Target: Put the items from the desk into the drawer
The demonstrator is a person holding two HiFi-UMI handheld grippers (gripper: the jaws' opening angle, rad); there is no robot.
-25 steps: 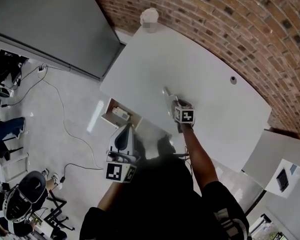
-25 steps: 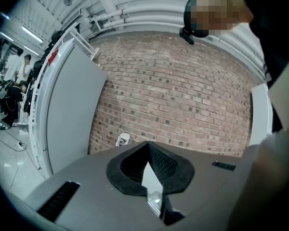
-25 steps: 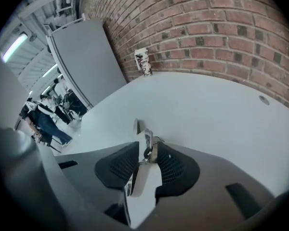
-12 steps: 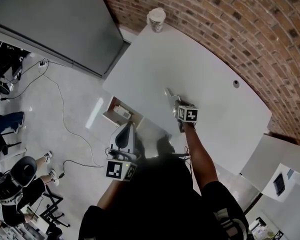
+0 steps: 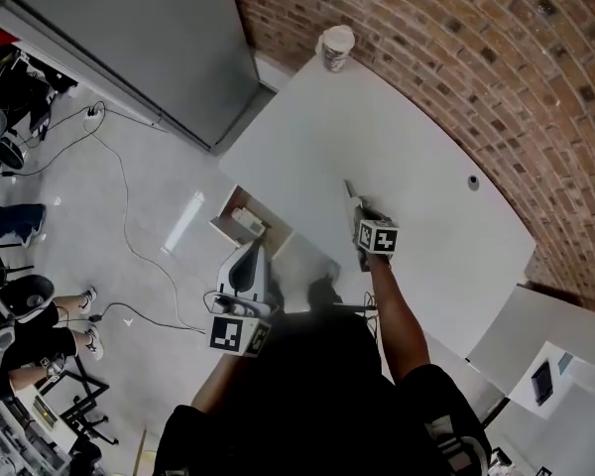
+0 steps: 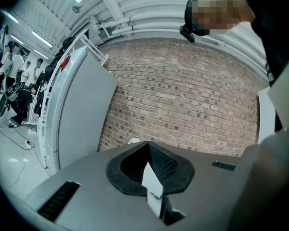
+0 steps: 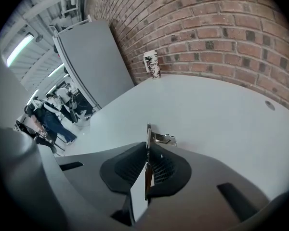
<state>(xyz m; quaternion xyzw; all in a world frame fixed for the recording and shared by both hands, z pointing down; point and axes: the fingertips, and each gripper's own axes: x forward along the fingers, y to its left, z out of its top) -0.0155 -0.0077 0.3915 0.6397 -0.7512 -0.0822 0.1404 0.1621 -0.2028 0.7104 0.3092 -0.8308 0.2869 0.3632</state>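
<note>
A thin flat metal item with a small ring (image 5: 350, 189) (image 7: 156, 137) lies near the front middle of the white desk (image 5: 416, 147). My right gripper (image 5: 356, 206) (image 7: 147, 150) points down at it; its jaws have just been closing, and they stand shut on the item's near end. Under the desk's front left corner an open drawer (image 5: 232, 230) holds a small white thing. Just in front of that drawer, below desk level, my left gripper (image 5: 247, 258) (image 6: 149, 170) is shut, with nothing between its pads.
A paper cup (image 5: 336, 48) (image 7: 152, 64) stands at the desk's far corner against the brick wall. The desk has a cable hole (image 5: 473, 181) at the right. A grey cabinet (image 5: 129, 38) stands left of the desk. People (image 5: 20, 315) and a cable (image 5: 129, 236) are on the floor at left.
The right gripper's jaws have closed onto the metal item. The head view has swung, so the desk and cup sit further right. The left gripper stays by the drawer.
</note>
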